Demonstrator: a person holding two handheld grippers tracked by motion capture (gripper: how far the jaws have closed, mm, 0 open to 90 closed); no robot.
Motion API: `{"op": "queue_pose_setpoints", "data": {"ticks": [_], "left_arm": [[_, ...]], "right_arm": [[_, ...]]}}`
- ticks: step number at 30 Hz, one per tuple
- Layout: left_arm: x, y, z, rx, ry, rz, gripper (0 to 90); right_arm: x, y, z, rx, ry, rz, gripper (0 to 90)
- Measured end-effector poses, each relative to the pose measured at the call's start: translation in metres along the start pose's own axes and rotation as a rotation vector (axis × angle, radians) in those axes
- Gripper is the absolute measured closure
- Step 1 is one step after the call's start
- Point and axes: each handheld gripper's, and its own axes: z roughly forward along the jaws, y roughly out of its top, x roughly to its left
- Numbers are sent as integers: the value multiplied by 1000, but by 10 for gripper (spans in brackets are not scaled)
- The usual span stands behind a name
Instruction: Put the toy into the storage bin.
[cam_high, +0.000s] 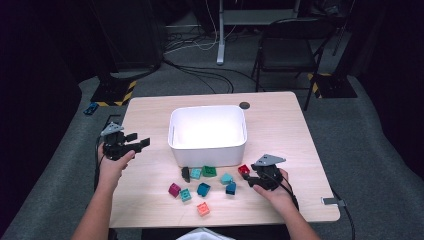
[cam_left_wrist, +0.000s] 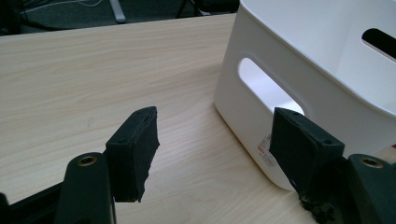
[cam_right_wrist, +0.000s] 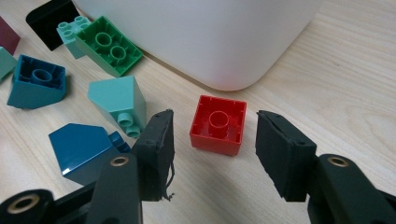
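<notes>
The right gripper (cam_right_wrist: 212, 154) is lowered toward a red building block (cam_right_wrist: 218, 124) that lies upside down on the wooden table (cam_high: 280, 125) just off the white bin's (cam_high: 207, 150) near right corner; its jaws stand apart on either side, not touching it. The left gripper (cam_left_wrist: 212, 149) hangs wide open and empty beside the bin's left wall

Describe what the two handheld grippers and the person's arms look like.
Both the left gripper and the right gripper are black, each topped by a grey three-cornered plate and trailing a black cable. Each has two black arms with brass-coloured rivets, ending in thick, dark rectangular pads with rough edges. The forearms are bare, with no sleeves showing.
</notes>
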Motion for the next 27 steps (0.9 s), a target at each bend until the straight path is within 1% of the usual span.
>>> {"op": "queue_pose_setpoints", "data": {"ticks": [3,6,8,11,13,15,18,19,21,22,24,25,27], "left_arm": [[0,1,1,8,-2,1,323],[0,0,1,7,3,5,324],[1,-1,1,5,7,-4,324],[1,-2,-2,3,14,0,324],[0,-2,-4,8,15,-4,324],[0,-2,-5,9,18,-4,324],[-1,-2,-5,6,14,-7,324],[-2,-2,-5,4,13,-9,325],[-4,-2,-5,11,15,0,326],[-4,-2,-5,11,15,0,326],[-5,-2,-5,2,16,0,328],[-5,-2,-6,1,16,4,330],[-5,-2,-8,-5,17,-3,332]], "right_arm": [[-2,0,7,11,-5,23,468],[-2,0,10,15,-7,25,467],[-2,0,15,29,-10,18,463],[-2,1,17,31,-13,10,462],[-4,1,19,38,-28,21,471],[-6,0,21,43,-25,31,487],[-8,0,22,50,-24,29,509],[-8,-1,22,60,-25,33,516],[-10,0,25,73,-18,46,526],[-10,0,25,73,-18,46,526],[-11,1,27,71,-16,22,527],[-9,1,28,81,-18,21,528],[-8,1,29,83,-22,1,536]]}}
